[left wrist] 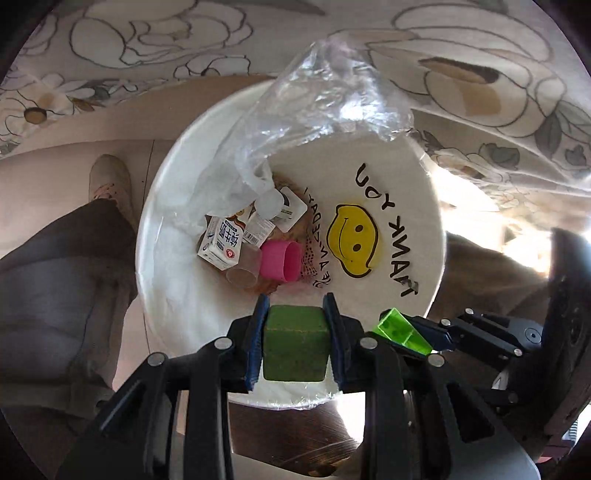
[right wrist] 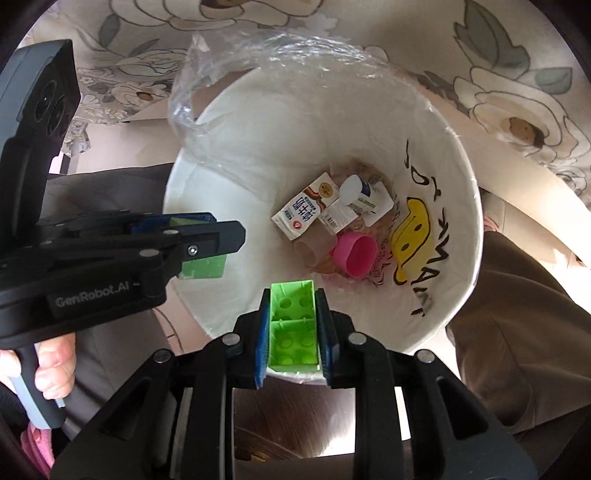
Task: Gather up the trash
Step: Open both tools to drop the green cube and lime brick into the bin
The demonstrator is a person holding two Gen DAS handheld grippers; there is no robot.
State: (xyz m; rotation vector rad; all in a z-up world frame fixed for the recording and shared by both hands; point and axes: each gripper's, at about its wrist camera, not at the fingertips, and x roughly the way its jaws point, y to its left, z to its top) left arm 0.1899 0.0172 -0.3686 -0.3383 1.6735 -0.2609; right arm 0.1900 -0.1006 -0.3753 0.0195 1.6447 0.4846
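Both cameras look straight down into a white bin (left wrist: 166, 280) lined with a white plastic bag printed with a yellow smiley face (left wrist: 352, 243) and the words "THANK YOU".

The left tongs (left wrist: 295, 343) are closed on a dark green cube (left wrist: 295, 343), pinched between their blue pads (left wrist: 256, 343) and held over the near rim of the bin. The same tongs appear at the left edge of the right wrist view (right wrist: 207, 254), with the cube (right wrist: 203, 266) showing below the black fingers.

The right tongs (right wrist: 293, 328) are closed on a bright green plastic building brick (right wrist: 293, 328), its hollow underside facing the camera. It too hangs over the near rim of the bin (right wrist: 476, 229). In the left wrist view the brick (left wrist: 402, 328) sits just to the right of the cube, apart from it.

At the bottom of the bin lies trash already collected: a small milk carton (left wrist: 221, 242) with blue Chinese lettering, a pink cup (left wrist: 279, 262) on its side, a clear plastic cup (left wrist: 243, 269) touching both, and a small white bottle (left wrist: 271, 203) beside a white packet (left wrist: 291, 208).

A crumpled clear plastic bag (left wrist: 328, 96) drapes over the far rim. Floral fabric (left wrist: 147, 33) fills the background beyond the bin. A shoe (left wrist: 110, 184) and a trouser leg (left wrist: 59, 280) stand on the floor left of the bin.
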